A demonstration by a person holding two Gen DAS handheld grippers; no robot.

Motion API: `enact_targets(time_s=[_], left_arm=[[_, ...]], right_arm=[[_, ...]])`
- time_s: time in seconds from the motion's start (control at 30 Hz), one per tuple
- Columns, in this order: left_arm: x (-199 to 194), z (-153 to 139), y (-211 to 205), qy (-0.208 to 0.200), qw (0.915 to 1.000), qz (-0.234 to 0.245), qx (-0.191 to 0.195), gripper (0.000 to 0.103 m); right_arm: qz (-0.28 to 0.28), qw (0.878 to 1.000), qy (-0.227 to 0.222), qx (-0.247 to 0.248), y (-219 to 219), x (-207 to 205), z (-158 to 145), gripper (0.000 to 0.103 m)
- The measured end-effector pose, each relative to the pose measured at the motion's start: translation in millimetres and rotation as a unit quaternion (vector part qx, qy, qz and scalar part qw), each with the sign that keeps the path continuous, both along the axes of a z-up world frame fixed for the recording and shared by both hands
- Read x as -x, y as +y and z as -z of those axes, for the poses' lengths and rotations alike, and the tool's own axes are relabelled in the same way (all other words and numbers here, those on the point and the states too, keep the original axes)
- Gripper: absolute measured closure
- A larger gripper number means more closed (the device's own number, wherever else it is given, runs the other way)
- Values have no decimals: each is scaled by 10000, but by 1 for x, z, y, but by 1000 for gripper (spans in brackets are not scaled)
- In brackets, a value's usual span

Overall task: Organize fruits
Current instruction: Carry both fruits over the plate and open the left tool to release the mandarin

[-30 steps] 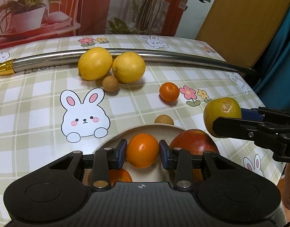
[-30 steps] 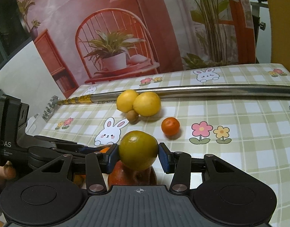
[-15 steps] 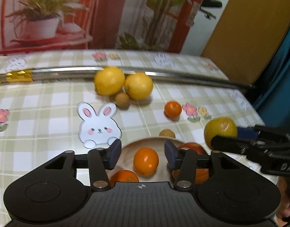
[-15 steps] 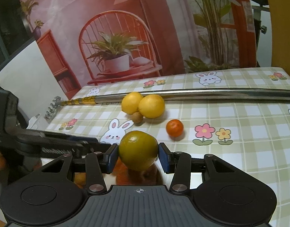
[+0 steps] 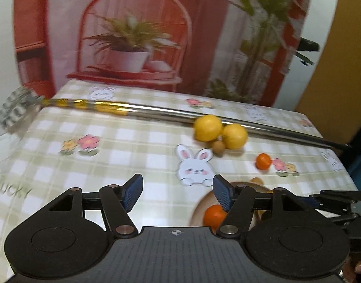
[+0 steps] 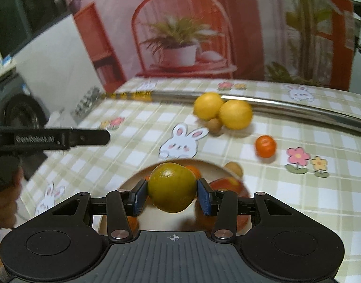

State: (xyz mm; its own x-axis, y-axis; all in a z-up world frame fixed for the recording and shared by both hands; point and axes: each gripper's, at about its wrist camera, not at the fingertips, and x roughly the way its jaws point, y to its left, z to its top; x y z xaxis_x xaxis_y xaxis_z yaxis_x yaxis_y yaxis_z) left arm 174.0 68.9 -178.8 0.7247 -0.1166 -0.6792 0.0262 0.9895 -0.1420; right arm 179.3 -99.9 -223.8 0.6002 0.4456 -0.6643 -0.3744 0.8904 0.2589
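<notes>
- Right gripper is clamped on a greenish-yellow citrus fruit, both pads pressed to its sides, held above the plate.
- Left gripper has its jaws spread wide with nothing between them, over the tablecloth just left of the plate.
- On the plate lie an orange and a red apple.
- Beyond the plate, two lemons touch each other against the metal pole, with a small brown fruit tucked in front of them.
- A small tangerine sits alone, right of the plate, apart from the lemons.
- Another small brown fruit rests at the plate's far rim.
</notes>
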Motion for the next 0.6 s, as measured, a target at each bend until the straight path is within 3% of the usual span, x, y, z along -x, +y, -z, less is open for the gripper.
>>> enact_targets(time_s=[0.3,0.6], left_arm=[[16,9,24,208,9991,-347,-87,34],[18,13,32,279,9984,-493,-83,34]], right_arm=[[-328,9946,187,972,46,-5,14,61],[-464,9873,90,1516,60,-11,25,61]])
